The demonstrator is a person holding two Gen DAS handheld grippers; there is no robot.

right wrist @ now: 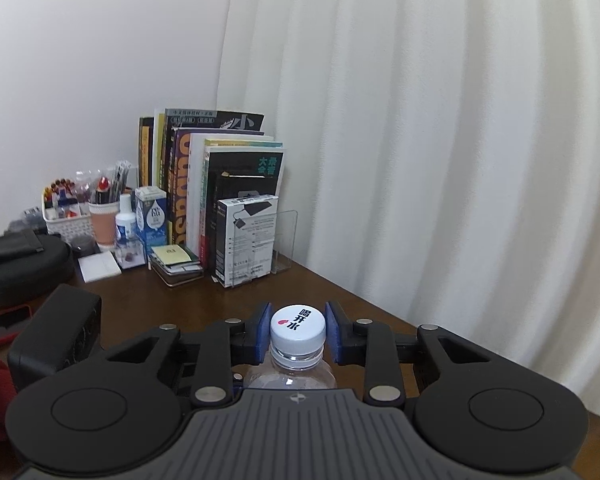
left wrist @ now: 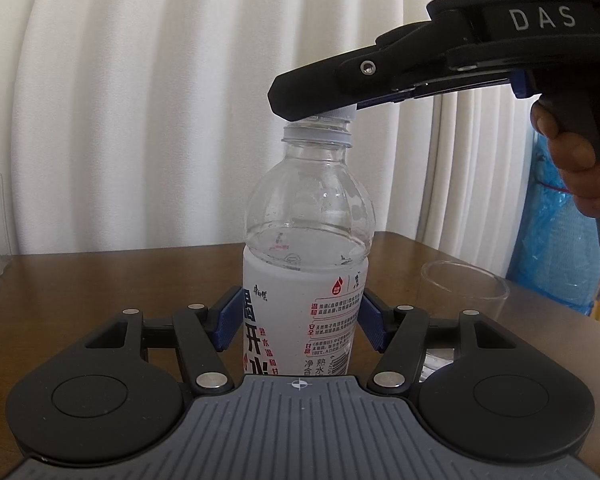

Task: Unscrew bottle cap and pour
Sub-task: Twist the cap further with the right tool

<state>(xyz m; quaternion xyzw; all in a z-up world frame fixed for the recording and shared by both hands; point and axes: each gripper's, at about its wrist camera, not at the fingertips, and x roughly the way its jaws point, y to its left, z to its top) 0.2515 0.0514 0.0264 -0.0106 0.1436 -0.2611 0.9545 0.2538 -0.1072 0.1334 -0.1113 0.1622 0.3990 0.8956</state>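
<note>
Two grippers are engaged on one clear plastic water bottle with a white printed label point(left wrist: 306, 264), which stands upright on the dark brown wooden table point(left wrist: 100, 280). Left wrist view: the left gripper point(left wrist: 298, 320) has its blue pads point(left wrist: 228, 316) pressed against the labelled body on either side, so the bottle is clamped and steadied. Above it, the right gripper point(left wrist: 320, 110), held by a person's hand point(left wrist: 576, 160), sits over the white screw cap point(left wrist: 334, 115) at the neck; the cap appears slightly lifted and tilted above its grey retaining ring, though whether the threads are free cannot be told. An empty clear glass tumbler point(left wrist: 464, 284) stands near the bottle, to its right in this view. Water fills the bottle to about the top of the label. Right wrist view: the right gripper point(right wrist: 298, 328) has both blue pads point(right wrist: 263, 326) closed against the sides of the white cap point(right wrist: 298, 326), gripping it. Behind, a row of upright books point(right wrist: 212, 176) and a white basket of pens point(right wrist: 66, 216) stand at the table's far corner, well apart from the work. Assessment: bottle secured and cap gripped; unscrewing is under way or about complete. Outstanding: lifting the cap clear and pouring, since nothing is in the tumbler.
</note>
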